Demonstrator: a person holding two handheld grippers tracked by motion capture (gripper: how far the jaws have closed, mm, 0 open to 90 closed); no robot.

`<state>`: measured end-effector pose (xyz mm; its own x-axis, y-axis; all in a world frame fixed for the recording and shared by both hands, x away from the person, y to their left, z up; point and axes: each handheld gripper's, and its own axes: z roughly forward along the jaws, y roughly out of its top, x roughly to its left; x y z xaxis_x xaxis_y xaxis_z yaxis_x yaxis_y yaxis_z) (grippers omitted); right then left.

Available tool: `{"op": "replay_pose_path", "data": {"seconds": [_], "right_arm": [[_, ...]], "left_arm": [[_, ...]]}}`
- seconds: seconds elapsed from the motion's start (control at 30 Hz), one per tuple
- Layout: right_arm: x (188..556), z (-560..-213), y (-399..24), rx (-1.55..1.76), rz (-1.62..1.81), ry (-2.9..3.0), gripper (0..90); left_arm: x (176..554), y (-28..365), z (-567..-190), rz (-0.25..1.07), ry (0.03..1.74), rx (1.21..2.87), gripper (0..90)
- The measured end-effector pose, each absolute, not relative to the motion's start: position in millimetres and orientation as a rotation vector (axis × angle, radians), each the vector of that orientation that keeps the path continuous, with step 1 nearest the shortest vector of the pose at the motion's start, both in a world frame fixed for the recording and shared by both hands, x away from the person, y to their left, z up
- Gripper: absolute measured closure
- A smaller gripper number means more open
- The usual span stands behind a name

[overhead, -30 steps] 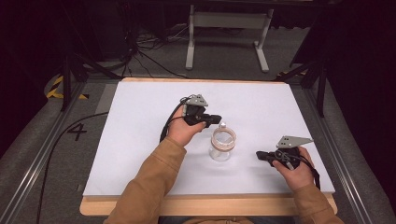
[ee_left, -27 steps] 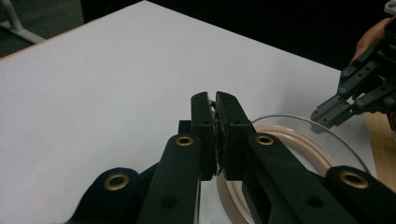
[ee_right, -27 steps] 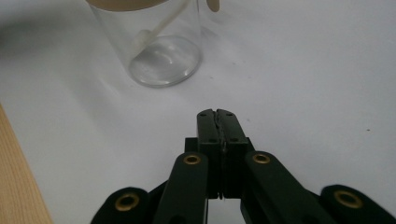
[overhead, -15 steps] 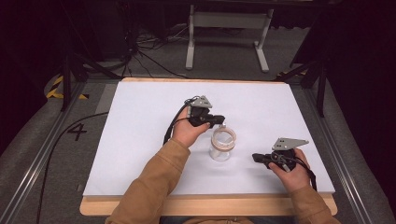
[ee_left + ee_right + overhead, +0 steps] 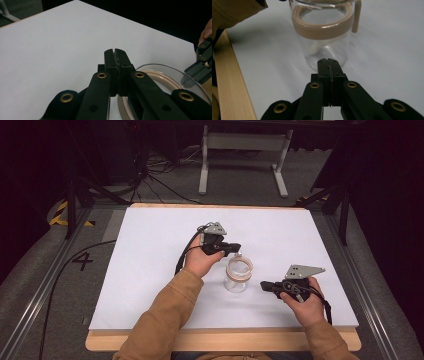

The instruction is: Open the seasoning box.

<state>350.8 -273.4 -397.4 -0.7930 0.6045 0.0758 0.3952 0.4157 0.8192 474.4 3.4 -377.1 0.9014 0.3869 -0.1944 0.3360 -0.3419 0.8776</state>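
A clear glass jar [image 5: 237, 276] with a tan band around its lid stands upright on the white table top [image 5: 150, 265], near the middle. My left gripper [image 5: 237, 247] is shut with nothing in it and hovers just above the jar's far-left rim. From the left gripper view the lid [image 5: 166, 75] lies below and to the right of the closed jaws. My right gripper [image 5: 263, 285] is shut too, low on the table to the jar's right. The right gripper view shows the jar [image 5: 323, 35] close ahead, with the closed tips short of its base.
A wooden front edge [image 5: 220, 339] borders the white top. Tan sleeves [image 5: 165, 315] reach in from the bottom. A black cable [image 5: 65, 275] trails on the grey floor at left. A metal stand [image 5: 242, 145] sits beyond the table.
My right gripper has moved left and slightly down toward the jar. My left gripper has crept a little closer to the jar's rim.
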Motion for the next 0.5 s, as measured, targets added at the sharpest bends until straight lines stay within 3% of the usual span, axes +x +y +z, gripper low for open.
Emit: {"op": "replay_pose_path", "data": {"seconds": [0.5], "right_arm": [[354,-391,-250,0.833,1.425,2.425,90.0]], "left_arm": [[475,4,-378,0.052,0.535,1.959,89.8]]}}
